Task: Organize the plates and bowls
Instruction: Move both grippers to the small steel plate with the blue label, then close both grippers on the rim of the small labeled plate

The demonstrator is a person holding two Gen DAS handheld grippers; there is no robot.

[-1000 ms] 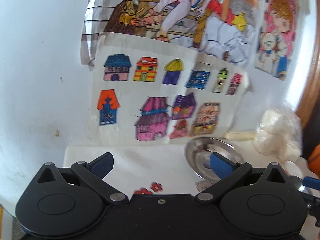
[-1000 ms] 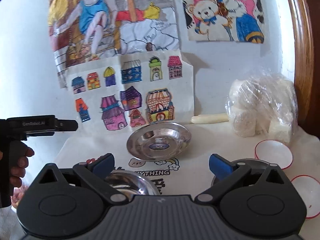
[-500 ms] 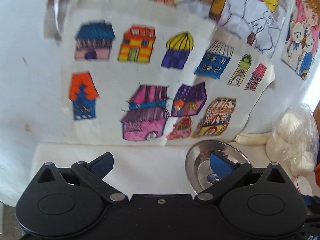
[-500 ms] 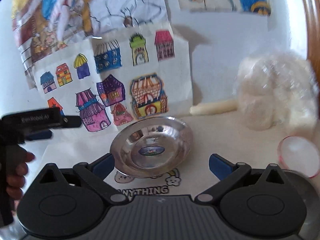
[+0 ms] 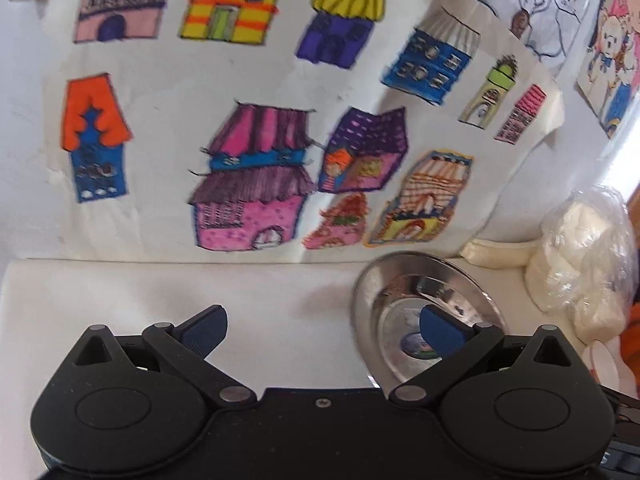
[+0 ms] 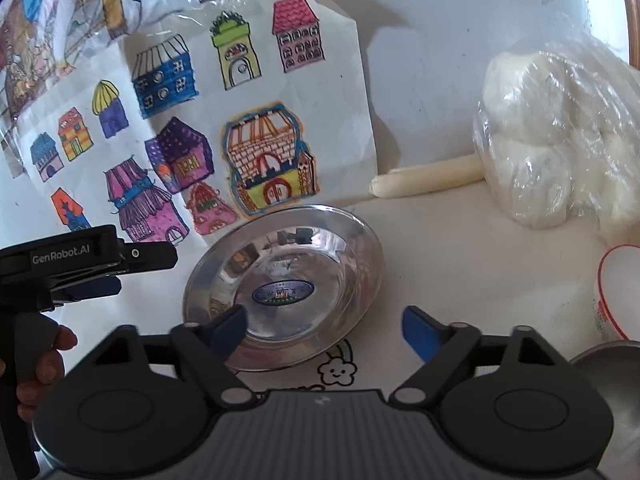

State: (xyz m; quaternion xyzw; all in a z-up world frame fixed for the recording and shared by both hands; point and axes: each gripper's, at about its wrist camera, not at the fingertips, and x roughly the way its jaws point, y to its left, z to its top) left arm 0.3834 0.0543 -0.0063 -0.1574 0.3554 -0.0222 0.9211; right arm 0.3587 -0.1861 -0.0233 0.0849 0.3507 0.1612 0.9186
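A shiny steel plate (image 6: 296, 280) with a blue oval sticker lies on the white table near the wall. My right gripper (image 6: 324, 330) is open just in front of it, its left finger over the plate's near rim. The plate also shows in the left wrist view (image 5: 404, 300), behind the right finger of my open left gripper (image 5: 324, 330). The left gripper (image 6: 108, 266) also shows at the left of the right wrist view, beside the plate. A white bowl with a red rim (image 6: 620, 288) and another steel dish (image 6: 608, 364) sit at the right edge.
Coloured house drawings (image 6: 224, 128) hang on the wall right behind the plate. A plastic bag of white lumps (image 6: 560, 136) and a pale stick (image 6: 424, 180) lie at the back right. The tablecloth (image 5: 200, 288) carries cartoon prints.
Both grippers have moved forward toward the wall and the steel plate, which now looks larger and closer. Both stay open.
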